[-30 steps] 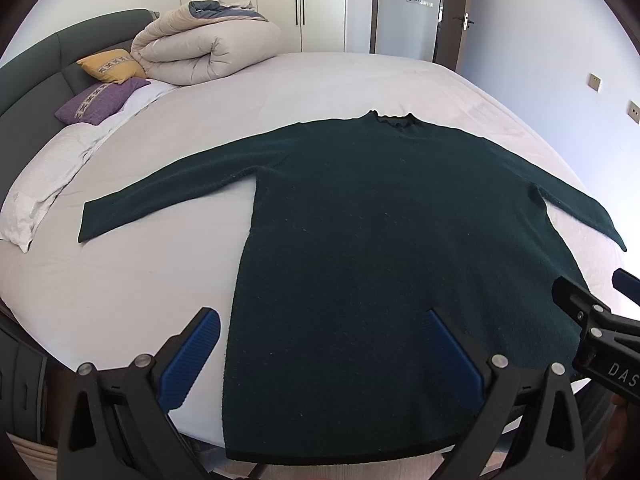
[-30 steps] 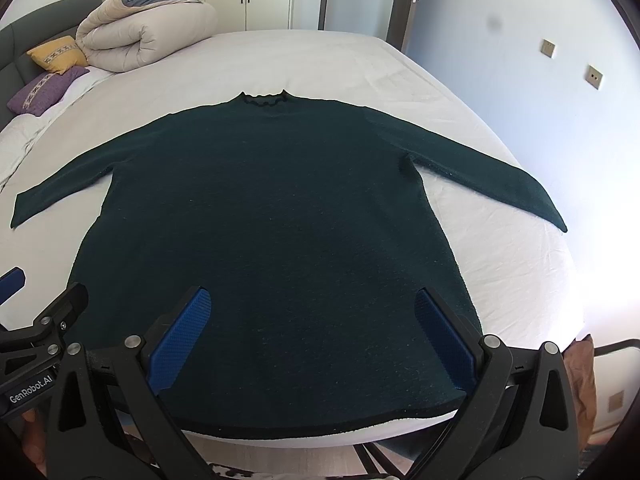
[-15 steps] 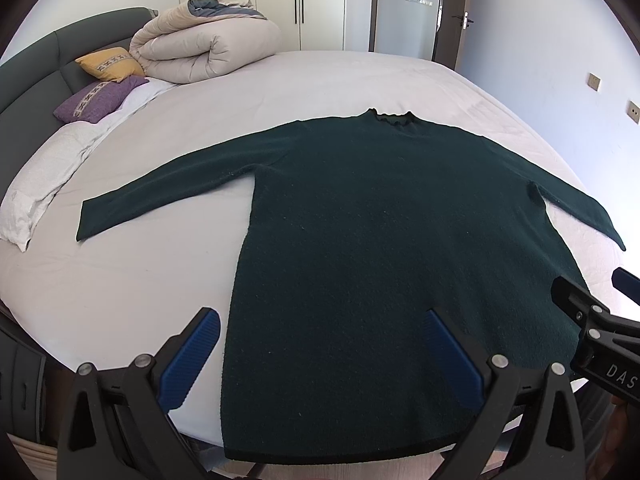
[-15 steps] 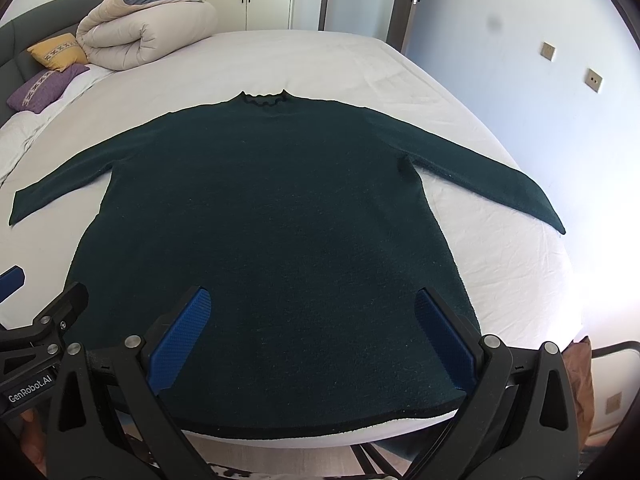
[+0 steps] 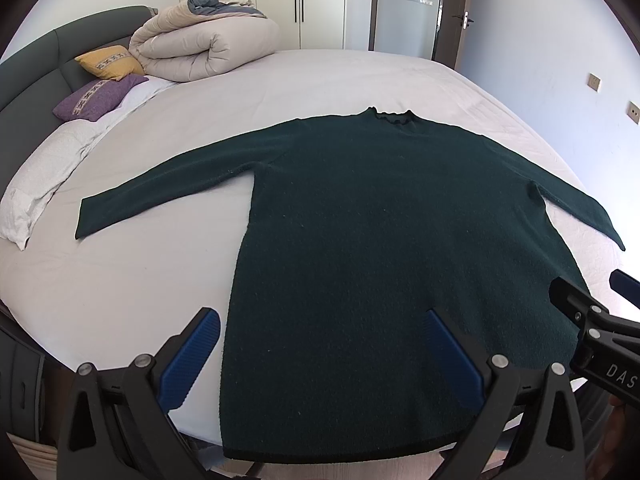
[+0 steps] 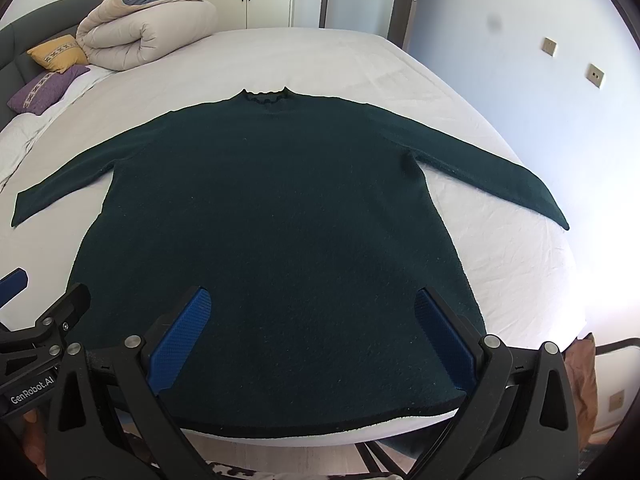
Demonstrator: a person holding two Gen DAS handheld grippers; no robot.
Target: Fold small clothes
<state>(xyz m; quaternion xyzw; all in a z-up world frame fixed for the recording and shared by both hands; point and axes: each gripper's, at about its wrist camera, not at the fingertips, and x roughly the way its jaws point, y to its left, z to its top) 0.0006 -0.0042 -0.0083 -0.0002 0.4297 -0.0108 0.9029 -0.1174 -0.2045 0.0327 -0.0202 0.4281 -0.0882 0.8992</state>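
Note:
A dark green long-sleeved sweater (image 5: 380, 220) lies flat on the white bed (image 5: 320, 80), collar away from me, both sleeves spread out, hem at the near edge. It also shows in the right wrist view (image 6: 272, 220). My left gripper (image 5: 320, 344) is open and empty, hovering above the sweater's lower left part near the hem. My right gripper (image 6: 308, 320) is open and empty above the lower middle of the sweater. Each gripper's side shows in the other view, the right one (image 5: 592, 328) and the left one (image 6: 36, 332).
A rolled beige duvet (image 5: 208, 50) and yellow (image 5: 110, 62) and purple (image 5: 98, 96) cushions lie at the head of the bed, far left. A grey headboard (image 5: 32, 72) stands at left. A wall with sockets (image 6: 572, 60) runs close on the right.
Both views have shifted very slightly; the sweater and both open grippers stand as before.

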